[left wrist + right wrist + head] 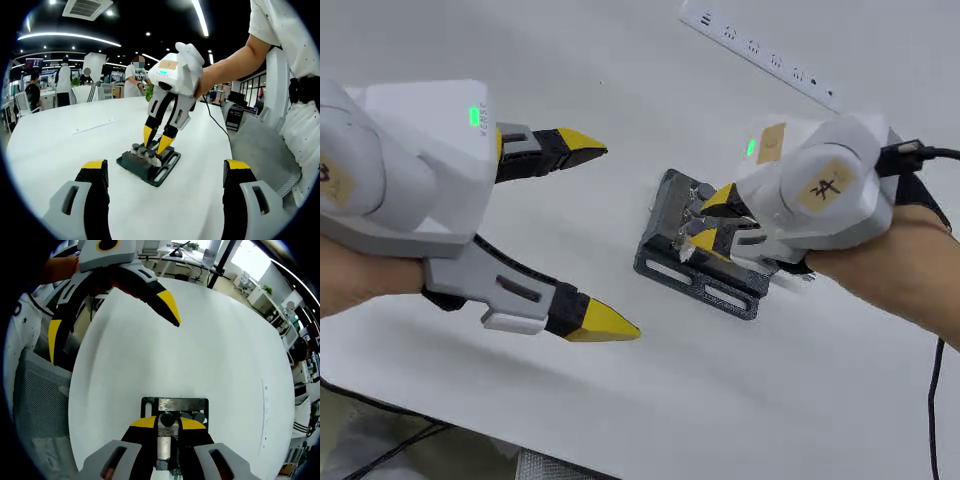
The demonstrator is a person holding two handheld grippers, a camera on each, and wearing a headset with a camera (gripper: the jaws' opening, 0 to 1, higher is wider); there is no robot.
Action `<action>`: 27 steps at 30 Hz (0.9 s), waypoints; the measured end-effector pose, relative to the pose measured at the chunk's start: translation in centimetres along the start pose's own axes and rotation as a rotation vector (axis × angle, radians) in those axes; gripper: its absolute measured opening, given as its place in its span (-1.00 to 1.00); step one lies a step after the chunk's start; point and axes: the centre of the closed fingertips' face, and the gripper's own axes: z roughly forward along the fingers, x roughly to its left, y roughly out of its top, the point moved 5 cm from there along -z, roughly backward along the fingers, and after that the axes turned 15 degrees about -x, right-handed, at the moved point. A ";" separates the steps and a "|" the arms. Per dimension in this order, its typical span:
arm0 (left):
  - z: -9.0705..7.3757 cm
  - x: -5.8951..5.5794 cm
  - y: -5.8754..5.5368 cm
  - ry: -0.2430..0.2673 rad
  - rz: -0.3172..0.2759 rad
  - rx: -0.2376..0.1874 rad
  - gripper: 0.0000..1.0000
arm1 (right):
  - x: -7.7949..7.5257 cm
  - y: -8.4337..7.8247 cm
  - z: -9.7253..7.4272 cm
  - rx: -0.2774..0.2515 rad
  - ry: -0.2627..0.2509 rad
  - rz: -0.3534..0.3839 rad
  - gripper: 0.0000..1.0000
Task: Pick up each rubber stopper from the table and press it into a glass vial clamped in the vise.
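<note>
One white table (620, 400) carries everything. Left gripper (623, 240) is at 9 o'clock in the head view, well apart from the work, jaws spread wide with nothing between them. Right gripper (700, 222) is at 3 o'clock, down on the vise (665, 245), jaws drawn in narrow. The vise is dark and sits mid-table. In the left gripper view it holds a short row of vials (141, 150) just at 9 o'clock of the right gripper's tips. Their tops are dark, so they look already stoppered. At 6 o'clock in the right gripper view, a dark round stopper (167, 419) sits pinched between the yellow tips, on top of a vial in the vise. My read is that the task is well along, with this stopper going in now. I can't tell whether it's fully seated or how many stoppers are left.
</note>
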 end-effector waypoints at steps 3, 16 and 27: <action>0.0 0.0 0.0 0.000 0.000 0.001 0.90 | -0.5 0.2 -0.6 -0.028 0.004 0.033 -0.87; 0.1 0.0 0.0 -0.005 -0.006 -0.001 0.89 | -0.2 -0.3 0.1 -0.022 0.058 0.064 -1.00; 0.1 0.1 0.0 -0.002 -0.008 -0.002 0.88 | -0.3 -0.9 0.9 -0.003 0.073 0.058 -1.00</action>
